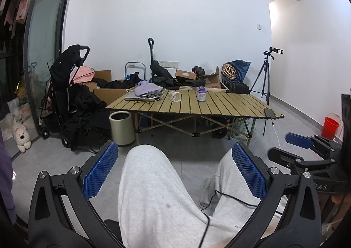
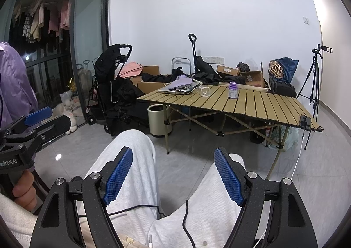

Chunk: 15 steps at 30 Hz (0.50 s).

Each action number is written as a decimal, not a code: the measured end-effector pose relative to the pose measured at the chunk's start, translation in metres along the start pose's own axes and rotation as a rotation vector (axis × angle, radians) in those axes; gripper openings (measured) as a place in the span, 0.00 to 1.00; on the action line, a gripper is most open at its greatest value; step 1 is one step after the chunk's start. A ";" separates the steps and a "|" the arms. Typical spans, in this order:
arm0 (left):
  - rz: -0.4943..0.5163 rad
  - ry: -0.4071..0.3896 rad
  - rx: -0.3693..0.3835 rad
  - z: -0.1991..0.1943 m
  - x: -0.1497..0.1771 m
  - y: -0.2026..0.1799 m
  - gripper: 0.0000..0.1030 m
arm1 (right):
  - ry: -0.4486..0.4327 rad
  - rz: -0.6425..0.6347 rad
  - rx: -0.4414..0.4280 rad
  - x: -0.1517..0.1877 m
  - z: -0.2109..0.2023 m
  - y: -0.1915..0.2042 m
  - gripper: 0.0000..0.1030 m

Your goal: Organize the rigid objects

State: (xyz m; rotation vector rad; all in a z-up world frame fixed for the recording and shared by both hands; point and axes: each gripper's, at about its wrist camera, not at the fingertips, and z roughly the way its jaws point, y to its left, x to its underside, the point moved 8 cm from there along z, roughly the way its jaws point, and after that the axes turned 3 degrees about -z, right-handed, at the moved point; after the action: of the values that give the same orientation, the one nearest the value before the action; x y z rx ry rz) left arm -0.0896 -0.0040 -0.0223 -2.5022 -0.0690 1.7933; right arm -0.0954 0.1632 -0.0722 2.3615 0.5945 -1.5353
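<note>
A slatted folding table (image 1: pixel 219 105) (image 2: pixel 263 103) stands across the room. On it a purple-capped bottle (image 1: pixel 201 94) (image 2: pixel 232 90) stands upright, and a clear glass jar (image 1: pixel 174 95) (image 2: pixel 204 91) lies on its side to its left. My left gripper (image 1: pixel 175 156) is open above a knee in grey trousers, far from the table. My right gripper (image 2: pixel 173 160) is open too, over both knees, with nothing between its fingers. Each gripper shows at the edge of the other's view, right gripper (image 1: pixel 296 139) and left gripper (image 2: pixel 39 114).
A laptop (image 1: pixel 140 96) under a lilac pouch (image 1: pixel 145 89) lies at the table's far left, a phone (image 1: pixel 269 112) at its right edge. A beige bin (image 1: pixel 122 128), a black stroller (image 1: pixel 65 94), a tripod (image 1: pixel 264 77), a red bucket (image 1: pixel 331 125) and boxes surround the table.
</note>
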 end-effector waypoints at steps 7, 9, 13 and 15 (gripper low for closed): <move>0.011 0.027 0.018 0.053 -0.021 0.008 1.00 | 0.034 -0.030 0.047 -0.009 0.022 -0.015 0.79; 0.020 0.028 0.027 0.068 -0.027 0.008 1.00 | 0.058 -0.015 0.032 -0.013 0.038 -0.022 0.79; 0.018 0.091 0.050 0.110 -0.038 0.009 1.00 | 0.115 0.040 0.018 -0.020 0.077 -0.042 0.79; -0.016 0.147 0.091 0.131 -0.041 0.008 1.00 | 0.128 0.058 0.013 -0.026 0.091 -0.052 0.79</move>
State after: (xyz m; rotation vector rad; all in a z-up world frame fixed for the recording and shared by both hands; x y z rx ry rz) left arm -0.2270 -0.0122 -0.0263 -2.5522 -0.0009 1.5636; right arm -0.2023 0.1654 -0.0853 2.4781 0.5399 -1.3763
